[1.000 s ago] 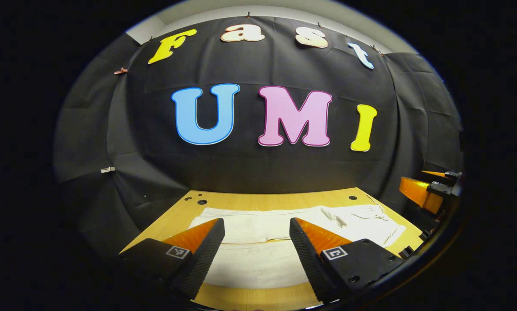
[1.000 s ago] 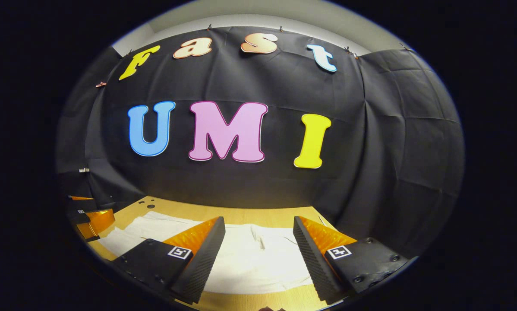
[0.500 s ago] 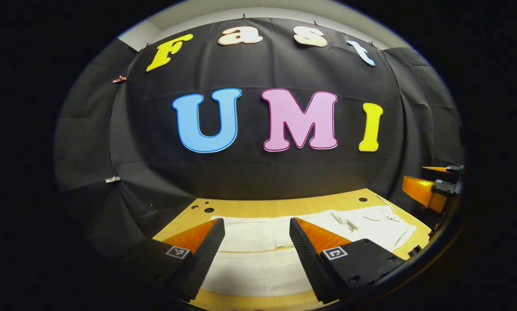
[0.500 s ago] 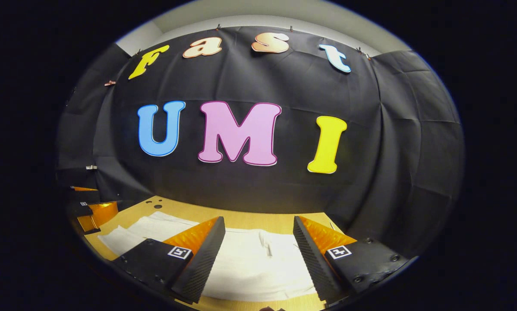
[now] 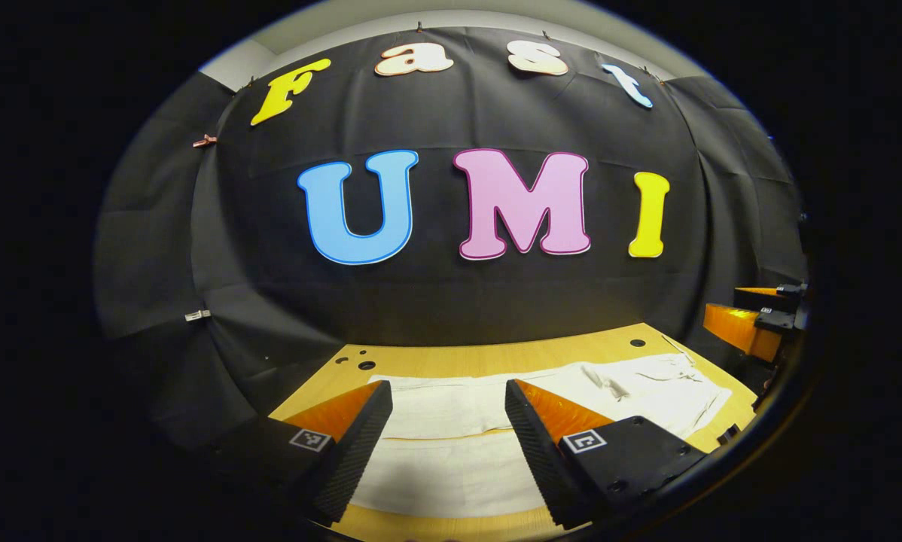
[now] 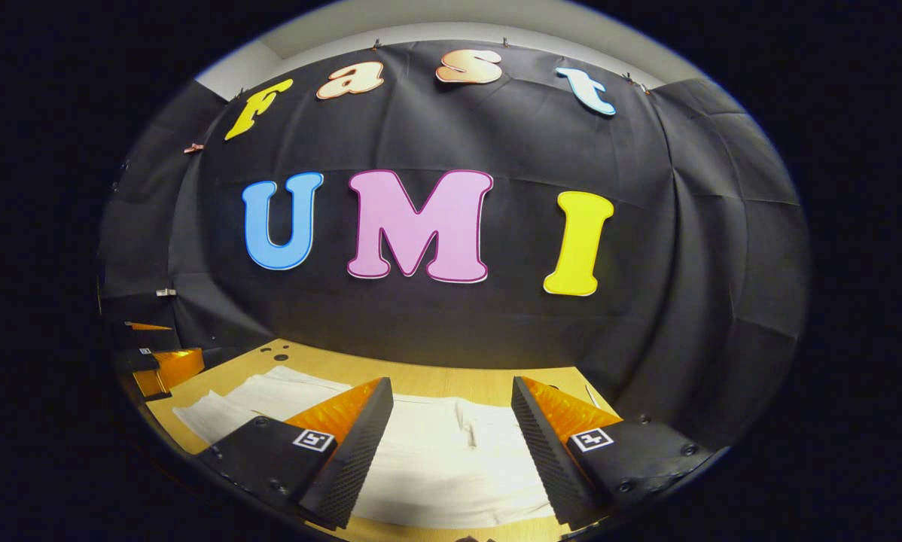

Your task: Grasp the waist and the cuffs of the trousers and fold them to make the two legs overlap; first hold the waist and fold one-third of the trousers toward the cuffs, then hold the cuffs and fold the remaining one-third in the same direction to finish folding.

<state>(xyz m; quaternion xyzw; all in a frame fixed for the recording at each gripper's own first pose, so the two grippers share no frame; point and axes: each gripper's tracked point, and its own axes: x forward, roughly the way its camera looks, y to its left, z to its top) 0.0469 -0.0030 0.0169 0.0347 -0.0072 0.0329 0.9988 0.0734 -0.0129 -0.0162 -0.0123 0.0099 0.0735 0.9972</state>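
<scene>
Matt cloth trousers [image 5: 451,421], wood table [image 5: 496,354]

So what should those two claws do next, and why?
Probably lower both: the white trousers lie flat and unfolded on the wooden table, and the left claw and right claw hang open above them, gripping nothing.

No readable text appeared on the white trousers [image 5: 451,421] or the wooden table [image 5: 496,354]. Small square coded markers [image 6: 314,439] sat on the gripper fingers, carrying no legible words.
</scene>
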